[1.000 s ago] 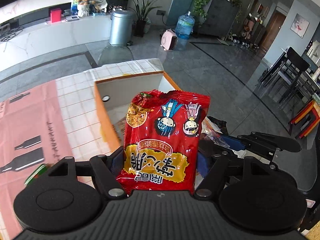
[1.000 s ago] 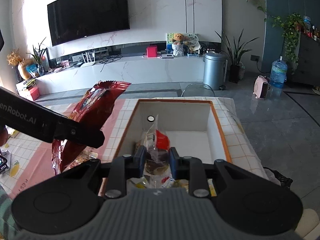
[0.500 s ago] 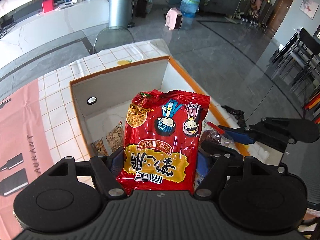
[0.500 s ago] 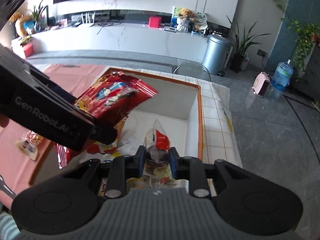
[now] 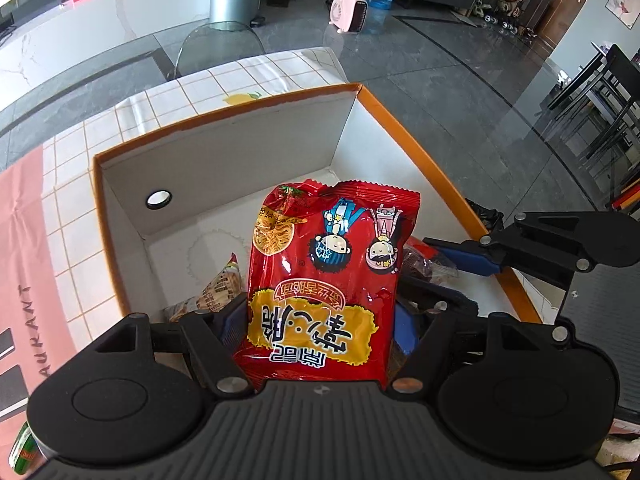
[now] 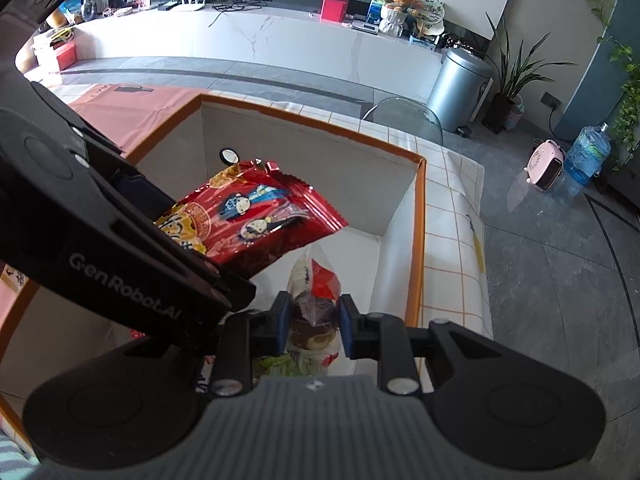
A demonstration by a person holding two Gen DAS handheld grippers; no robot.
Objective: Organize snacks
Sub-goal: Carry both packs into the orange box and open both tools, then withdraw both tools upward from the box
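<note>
Red noodle-snack packet (image 5: pixel 326 288) sits clamped in my left gripper (image 5: pixel 320 320), jaws closed on its lower half; it hangs over the open orange-rimmed box (image 5: pixel 400 120), above the near part of the white floor, not yet resting on anything; from the right wrist view the packet (image 6: pixel 256 216) tilts out flat over the box interior. My right gripper (image 6: pixel 314 320) is closed on a small clear-wrapped chocolate snack (image 6: pixel 314 308), also inside the box's footprint, near the right wall.

Box already holds a tan cracker-type pack (image 5: pixel 218 292) at the near left corner, just beside the left fingers; some more wrappers lie under the right gripper, too hidden to name.

Step in hand, as I read it: drop both snacks into the box. How I'd do it well:
- lower the left gripper until the packet's far edge is close to the floor before opening; it's a light foil bag, so a high release could let it flip or land on the rim;
- aim for the bare white floor toward the far wall, not on the cracker pack;
- the two grippers are close, left body overlapping the right's view; release one at a time, and back out straight;
- keep the right snack off the orange rim; the wrapper is crinkly and may cling to a pad.
</note>
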